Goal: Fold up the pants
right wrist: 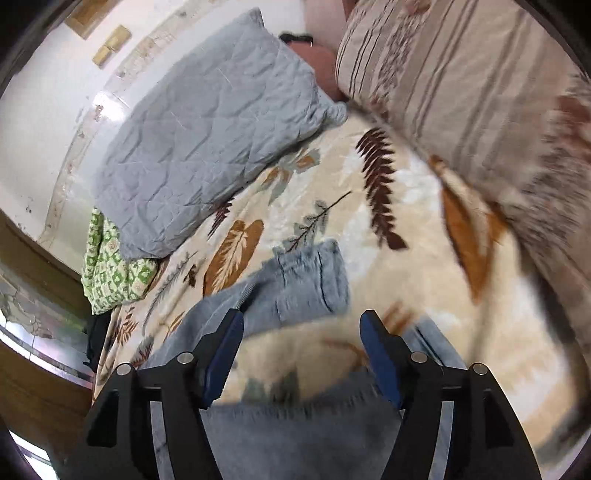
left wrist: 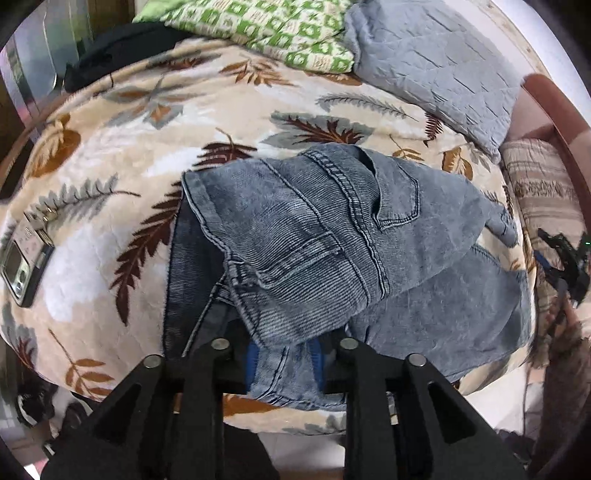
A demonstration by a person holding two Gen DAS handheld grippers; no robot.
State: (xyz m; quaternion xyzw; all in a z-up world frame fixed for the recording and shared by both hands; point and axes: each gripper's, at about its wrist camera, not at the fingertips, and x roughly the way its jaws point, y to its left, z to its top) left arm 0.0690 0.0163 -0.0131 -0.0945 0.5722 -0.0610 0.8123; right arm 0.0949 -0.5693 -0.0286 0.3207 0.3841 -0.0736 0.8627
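leaf-print blanket [left wrist: 155, 122] | grey pillow [left wrist: 436, 70] | green patterned cloth [left wrist: 280, 29] | striped cushion [right wrist: 461, 74] | phone [left wrist: 22, 269]

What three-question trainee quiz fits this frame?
1. True or false: the right gripper has its jaws apart, with no fabric pinched between them.
2. The washed blue denim jeans lie on: A) a beige leaf-print blanket; B) a bare wooden table; C) a tiled floor.
3. Fill in: the green-and-white patterned cloth lies beside a ___ quilted pillow.

Key: 1 true; 2 A; 3 grey.
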